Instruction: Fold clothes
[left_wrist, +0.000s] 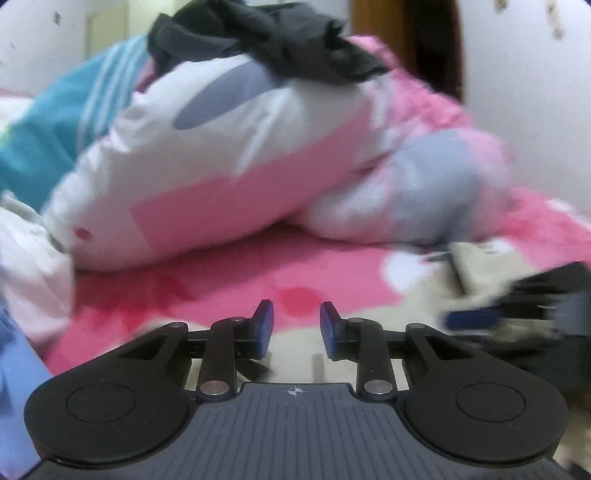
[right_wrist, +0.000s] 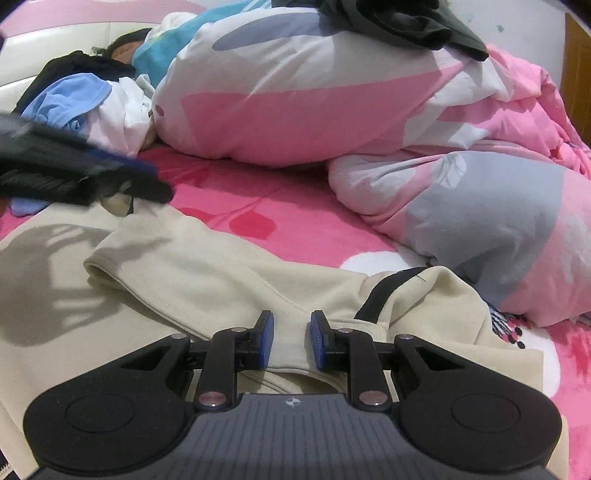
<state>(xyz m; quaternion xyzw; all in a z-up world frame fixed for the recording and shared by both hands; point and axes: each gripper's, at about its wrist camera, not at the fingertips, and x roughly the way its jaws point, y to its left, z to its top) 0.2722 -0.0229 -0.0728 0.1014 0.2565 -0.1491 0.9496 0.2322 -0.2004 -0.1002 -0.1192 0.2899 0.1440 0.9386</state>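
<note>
Cream garment (right_wrist: 229, 273) lies under right gripper (right_wrist: 291, 341) (jaws parted).

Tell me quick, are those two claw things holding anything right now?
Left gripper: open, nothing between its pads.
Right gripper: open, low over the cream garment, pads not pressing on it.

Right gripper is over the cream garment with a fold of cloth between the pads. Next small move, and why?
Probably close the right gripper on the fold of the cream garment that sits between its pads. The jaws stand apart around that raised edge, not pressing it, so nothing is gripped yet. The left gripper is open over the pink bedsheet and holds nothing.
</note>
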